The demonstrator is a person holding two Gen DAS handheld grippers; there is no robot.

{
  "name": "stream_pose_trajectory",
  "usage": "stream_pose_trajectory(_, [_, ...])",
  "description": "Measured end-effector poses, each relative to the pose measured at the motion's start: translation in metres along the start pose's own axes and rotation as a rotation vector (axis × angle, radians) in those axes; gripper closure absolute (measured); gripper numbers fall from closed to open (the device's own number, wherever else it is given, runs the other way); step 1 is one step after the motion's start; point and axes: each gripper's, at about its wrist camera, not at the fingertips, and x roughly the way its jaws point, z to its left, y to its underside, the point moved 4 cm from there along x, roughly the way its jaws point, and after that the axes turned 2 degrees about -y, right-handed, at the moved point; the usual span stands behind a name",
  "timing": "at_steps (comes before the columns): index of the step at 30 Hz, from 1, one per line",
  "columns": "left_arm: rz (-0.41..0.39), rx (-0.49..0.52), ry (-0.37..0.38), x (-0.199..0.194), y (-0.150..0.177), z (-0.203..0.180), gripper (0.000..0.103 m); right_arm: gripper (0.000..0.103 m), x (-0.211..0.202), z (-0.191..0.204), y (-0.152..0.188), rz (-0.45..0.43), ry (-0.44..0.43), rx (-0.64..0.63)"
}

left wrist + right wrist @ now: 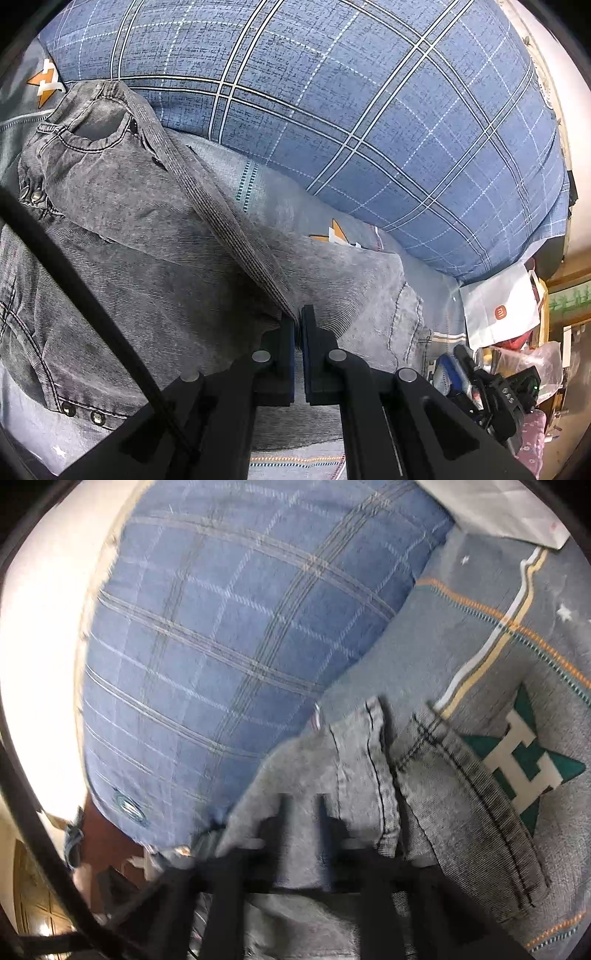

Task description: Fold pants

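Grey jeans (155, 236) are lying on a grey printed bedsheet (461, 635), beside a blue plaid pillow (351, 110). Left gripper (298, 314) is clenching the jeans' waistband (221, 206). Right gripper (303, 801) is hovering with jaws parted over the hems (373, 768), gripping nothing.

Bed w/ grey sheet (280, 199), grey pants (140, 229), plaid pillow (332, 110), maybe duvet

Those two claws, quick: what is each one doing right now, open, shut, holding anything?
Left claw: shut, pinching a fold of the grey pants.
Right claw: open, its fingers apart over the pants' hem end, gripping nothing.
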Motion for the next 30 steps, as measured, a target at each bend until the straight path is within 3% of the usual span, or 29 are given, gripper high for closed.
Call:
stream_pose_trajectory(1, [0.001,-0.002,0.002,0.001,-0.001,0.001,0.100,0.012,0.004,0.001,0.001,0.008,-0.001,-0.004])
stream_pose_trajectory(2, [0.003,-0.003,0.003,0.001,-0.001,0.002,0.100,0.011,0.006,0.002,0.004,0.013,0.008,-0.011])
stream_pose_trajectory(5, [0.009,-0.002,0.005,0.003,0.000,0.004,0.100,0.012,0.009,-0.006,0.008,0.018,0.177,-0.044])
stream_pose_trajectory(9, [0.016,-0.004,-0.001,0.010,-0.001,0.007,0.100,0.050,0.024,-0.023,0.015,0.096,0.260,-0.016])
stream_pose_trajectory(12, [0.021,-0.011,-0.004,0.013,-0.002,0.009,0.100,0.062,0.043,-0.025,0.025,0.166,0.240,-0.021])
stream_pose_trajectory(14, [0.029,-0.012,-0.008,0.015,-0.003,0.010,0.100,0.076,0.054,-0.022,0.030,0.184,0.267,-0.054])
stream_pose_trajectory(15, [0.032,-0.011,-0.011,0.016,-0.003,0.010,0.100,0.093,0.054,-0.019,0.029,0.169,0.288,-0.078])
stream_pose_trajectory(23, [0.010,0.003,0.008,-0.005,0.001,-0.001,0.100,0.095,0.015,0.009,0.007,0.050,0.159,-0.132])
stream_pose_trajectory(27, [0.003,0.027,0.043,-0.019,0.018,-0.012,0.100,0.095,-0.005,0.013,-0.003,0.014,0.101,-0.136])
stream_pose_trajectory(30, [0.001,0.069,0.025,-0.020,0.031,-0.018,0.100,0.095,-0.013,0.014,-0.008,0.011,0.086,-0.135])
